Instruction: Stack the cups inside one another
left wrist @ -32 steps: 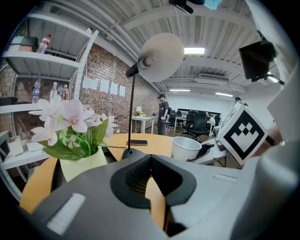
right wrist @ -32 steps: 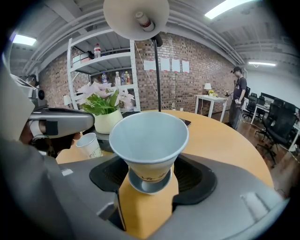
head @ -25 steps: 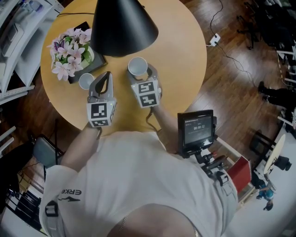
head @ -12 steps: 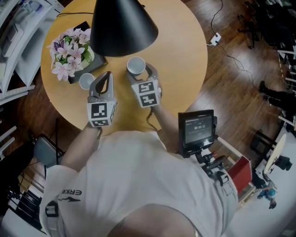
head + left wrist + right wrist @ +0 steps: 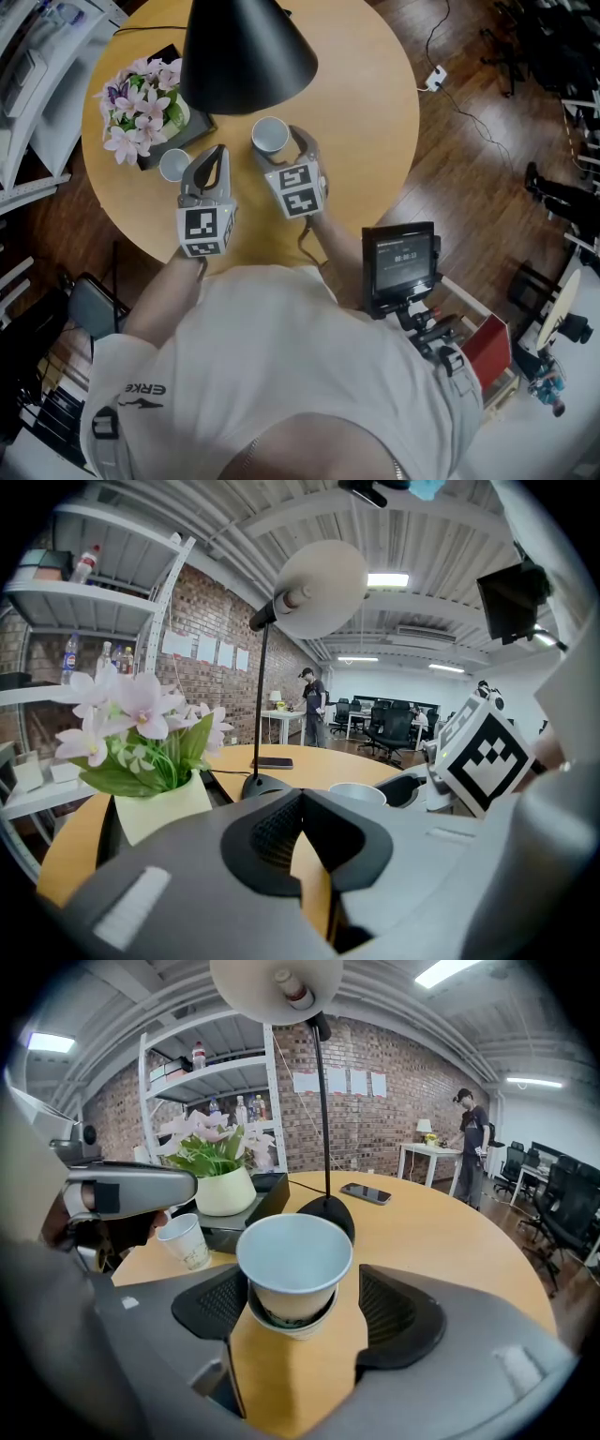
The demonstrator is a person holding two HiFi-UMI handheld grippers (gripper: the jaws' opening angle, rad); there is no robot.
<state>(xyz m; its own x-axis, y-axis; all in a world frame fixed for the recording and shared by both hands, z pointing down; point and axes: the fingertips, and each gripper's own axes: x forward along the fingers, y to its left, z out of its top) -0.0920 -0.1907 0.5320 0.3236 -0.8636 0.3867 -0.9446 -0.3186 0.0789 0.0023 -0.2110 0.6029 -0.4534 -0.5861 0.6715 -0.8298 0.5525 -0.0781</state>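
Between right tongs (image 5: 302, 1309) — stacked cups (image 5: 293, 1260), jaws just spreading wide | left tongs (image 5: 302, 803) pressed together, empty | bare table (image 5: 450, 1232) rightward

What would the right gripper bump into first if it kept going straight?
The stacked cups. They stand right between the right gripper's jaws, which have just been opening. The lamp's foot probably comes after.

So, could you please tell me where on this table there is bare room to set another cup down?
The widest bare patch of the table lies right of the stacked cups, out to the rim. The left side is crowded: flowers, the single cup and the lamp sit close together there.
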